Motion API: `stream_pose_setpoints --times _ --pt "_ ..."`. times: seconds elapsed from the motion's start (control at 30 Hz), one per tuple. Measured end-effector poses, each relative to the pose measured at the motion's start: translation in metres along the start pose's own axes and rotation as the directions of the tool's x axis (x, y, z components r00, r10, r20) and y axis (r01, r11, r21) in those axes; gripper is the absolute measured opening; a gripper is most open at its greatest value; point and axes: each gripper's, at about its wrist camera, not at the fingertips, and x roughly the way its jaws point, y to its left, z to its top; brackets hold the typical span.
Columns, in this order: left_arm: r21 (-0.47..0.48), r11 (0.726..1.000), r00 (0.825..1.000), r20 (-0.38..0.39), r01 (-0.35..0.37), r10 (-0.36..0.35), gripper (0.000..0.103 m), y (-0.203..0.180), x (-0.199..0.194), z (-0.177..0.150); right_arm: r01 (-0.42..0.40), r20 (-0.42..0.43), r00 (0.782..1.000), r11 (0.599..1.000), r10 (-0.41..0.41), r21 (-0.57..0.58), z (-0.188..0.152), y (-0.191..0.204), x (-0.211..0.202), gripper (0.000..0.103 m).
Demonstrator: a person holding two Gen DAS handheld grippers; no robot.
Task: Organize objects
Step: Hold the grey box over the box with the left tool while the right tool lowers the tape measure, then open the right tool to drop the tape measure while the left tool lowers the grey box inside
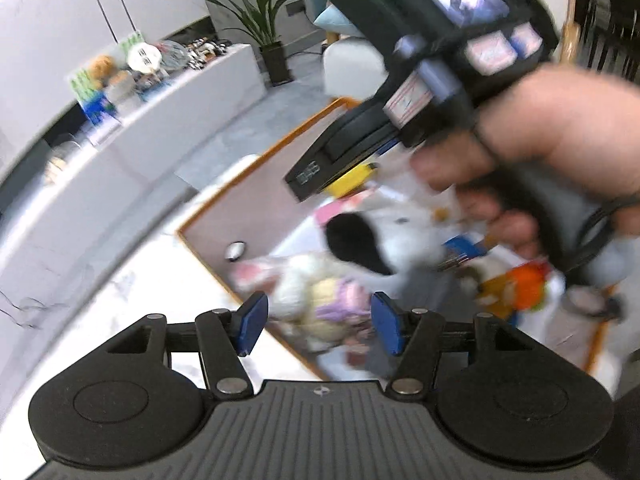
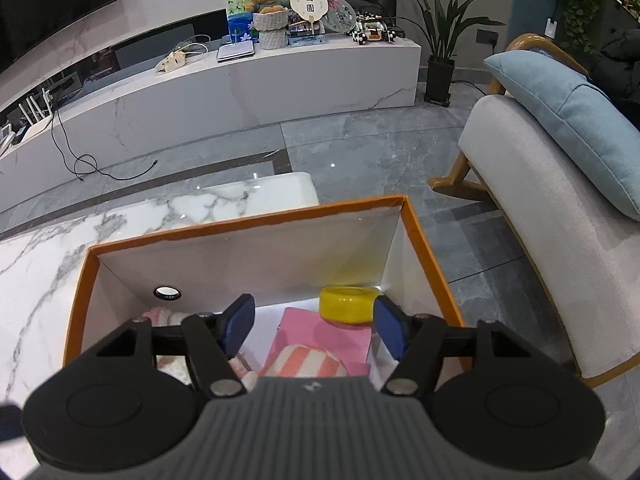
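The desk (image 2: 60, 248) is white stone with grey veins, smooth and shiny. The box (image 2: 248, 224) looks like card, orange on its rim and plain matt white inside. In it lies a yellow tub (image 2: 346, 304) of shiny plastic, a flat pink sheet (image 2: 344, 334) that looks like paper, and a soft striped cloth ball (image 2: 306, 362). The left wrist view shows fluffy plush toys (image 1: 372, 240), blurred. The right tool (image 2: 314, 330) is matt black plastic with ribbed grey plastic behind it, small shiny metal pins, and matt blue pads (image 2: 390, 330). The floor (image 2: 360, 148) is glossy grey tile. The chair (image 2: 532, 184) has rough pale cloth, a wood frame and a soft blue cushion (image 2: 568, 120).
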Motion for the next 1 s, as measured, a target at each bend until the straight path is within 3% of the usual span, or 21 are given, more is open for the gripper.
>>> stream_pose_setpoints --times 0.17,0.37,0.53,0.67,0.93,1.0 --pt "0.016 1.000 1.000 0.015 -0.018 0.018 0.068 -0.009 -0.005 0.008 0.002 0.008 1.000 1.000 -0.002 0.004 0.001 -0.001 0.000 0.070" --pt "-0.108 0.994 0.995 0.098 0.003 0.008 0.069 -0.006 -0.028 -0.007 0.008 0.014 1.000 1.000 -0.008 -0.001 0.001 -0.003 -0.004 0.071" --pt "-0.259 0.963 0.984 0.178 0.069 -0.023 0.069 0.006 -0.049 -0.023 0.019 0.030 0.999 1.000 -0.019 -0.017 0.002 -0.001 -0.013 0.075" --pt "-0.351 0.926 0.974 0.218 0.138 -0.063 0.078 0.010 -0.070 -0.038 0.030 0.041 0.999 0.999 -0.028 -0.035 0.001 0.002 -0.022 0.077" --pt "-0.435 0.893 0.966 0.259 0.120 -0.004 0.087 0.004 -0.100 -0.056 0.028 0.100 0.995 0.999 -0.026 -0.017 0.000 0.005 -0.060 0.078" --pt "-0.452 0.888 0.958 0.282 0.085 0.052 0.092 0.002 -0.107 -0.060 0.034 0.111 0.993 0.999 -0.031 -0.027 -0.002 0.009 -0.068 0.086"
